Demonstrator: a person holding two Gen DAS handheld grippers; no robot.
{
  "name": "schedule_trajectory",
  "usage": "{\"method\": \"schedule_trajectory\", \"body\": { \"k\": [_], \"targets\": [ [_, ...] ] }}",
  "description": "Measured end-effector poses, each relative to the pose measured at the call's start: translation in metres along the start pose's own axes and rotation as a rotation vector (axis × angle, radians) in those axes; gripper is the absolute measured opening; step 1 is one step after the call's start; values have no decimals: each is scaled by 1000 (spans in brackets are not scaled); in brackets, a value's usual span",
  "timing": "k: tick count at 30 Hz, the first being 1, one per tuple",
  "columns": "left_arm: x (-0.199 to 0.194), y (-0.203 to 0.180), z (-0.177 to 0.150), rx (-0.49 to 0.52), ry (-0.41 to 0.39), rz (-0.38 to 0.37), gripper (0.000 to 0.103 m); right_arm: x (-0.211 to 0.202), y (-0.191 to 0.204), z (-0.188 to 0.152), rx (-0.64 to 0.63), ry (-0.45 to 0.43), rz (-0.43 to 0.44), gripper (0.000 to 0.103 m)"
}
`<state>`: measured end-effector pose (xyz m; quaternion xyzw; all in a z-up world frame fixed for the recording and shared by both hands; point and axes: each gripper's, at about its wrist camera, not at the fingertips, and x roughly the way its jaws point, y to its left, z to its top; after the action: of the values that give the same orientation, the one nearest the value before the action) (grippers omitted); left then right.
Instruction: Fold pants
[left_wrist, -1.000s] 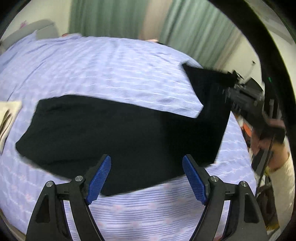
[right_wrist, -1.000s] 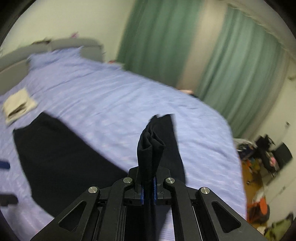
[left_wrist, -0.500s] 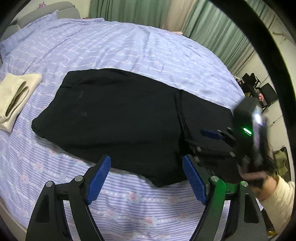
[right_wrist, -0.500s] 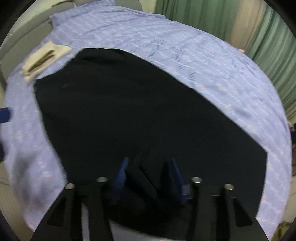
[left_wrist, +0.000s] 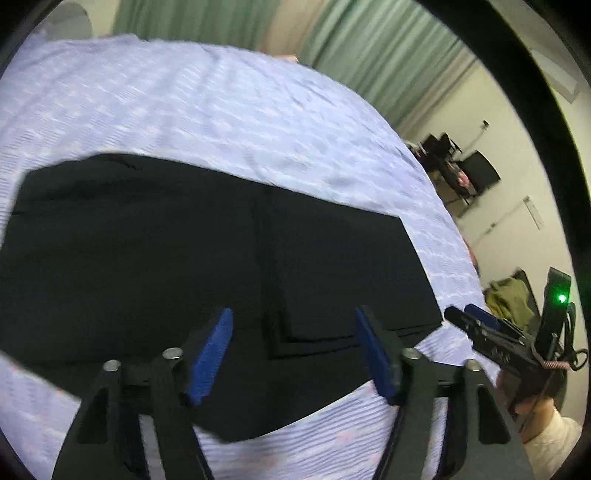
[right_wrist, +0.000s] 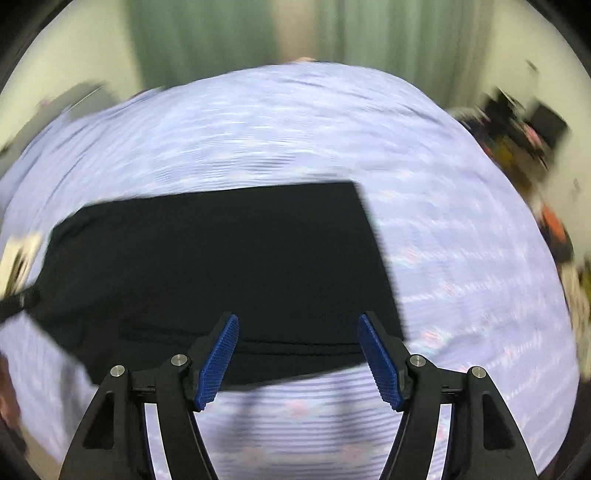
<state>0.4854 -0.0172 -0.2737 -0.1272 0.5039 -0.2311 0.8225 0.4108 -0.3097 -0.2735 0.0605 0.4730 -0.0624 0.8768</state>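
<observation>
Pants (left_wrist: 155, 258), black, lie flat on the bed (left_wrist: 221, 110) with one end doubled over the middle, its layered edges stepped just ahead of the left tongs (left_wrist: 293, 354). Those tongs are closing with the near hem area of the cloth between the blue pads but no pad pressing on it. The right tongs (right_wrist: 297, 354) are opening, empty, over the near edge of the pants. Risks, as judged: the closing left tongs may catch only the top layer of the stepped edges, so a lift would peel the fold apart; a pinch taken too deep may snag the lavender bedsheet (right_wrist: 461, 221) as well; the loose folded end may slide askew, since nothing pins it. Beyond the pants, the bed runs to green curtains (left_wrist: 369, 48), with chairs (left_wrist: 476, 173) by the wall. Compared with a second ago, the trouser end that the right tongs then pinched and held aloft now lies released on the garment, and the left tongs have narrowed and come lower toward the cloth.
</observation>
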Motion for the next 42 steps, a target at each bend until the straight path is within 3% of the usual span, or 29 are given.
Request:
{"method": "schedule_trajectory", "body": {
  "k": [3, 6, 11, 17, 18, 19, 20, 23, 25, 27, 32, 42],
  "targets": [
    [30, -12, 0, -5, 61, -30, 48, 12, -28, 0, 60, 2, -46, 67],
    [49, -13, -2, -46, 94, -11, 41, 20, -45, -3, 85, 15, -59, 67],
    [58, -3, -4, -154, 98, 47, 41, 26, -57, -4, 93, 31, -51, 67],
    [73, -8, -4, -187, 132, 71, 40, 34, -52, -2, 76, 38, -30, 67],
    [74, -8, -4, -202, 139, 65, 34, 35, -52, 0, 74, 39, -30, 67],
    [78, -7, -3, -216, 143, 60, 15, 36, -51, 1, 72, 39, -31, 67],
    [81, -5, -4, -223, 149, 45, 9, 37, -51, 2, 72, 37, -32, 67],
    [73, -8, -2, -225, 113, 23, 8, 37, -52, 5, 73, 35, -34, 67],
    [47, -13, -2, -202, 46, 47, 8, 33, -52, 6, 70, 22, -34, 67],
    [39, -11, -5, -197, 28, 73, 8, 31, -52, 5, 64, 15, -34, 67],
    [54, -3, -17, -206, 85, 114, 8, 38, -48, 1, 51, 38, -27, 67],
    [73, 1, -21, -220, 105, 163, 9, 63, -48, -10, 33, 128, -27, 67]
  ]
}}
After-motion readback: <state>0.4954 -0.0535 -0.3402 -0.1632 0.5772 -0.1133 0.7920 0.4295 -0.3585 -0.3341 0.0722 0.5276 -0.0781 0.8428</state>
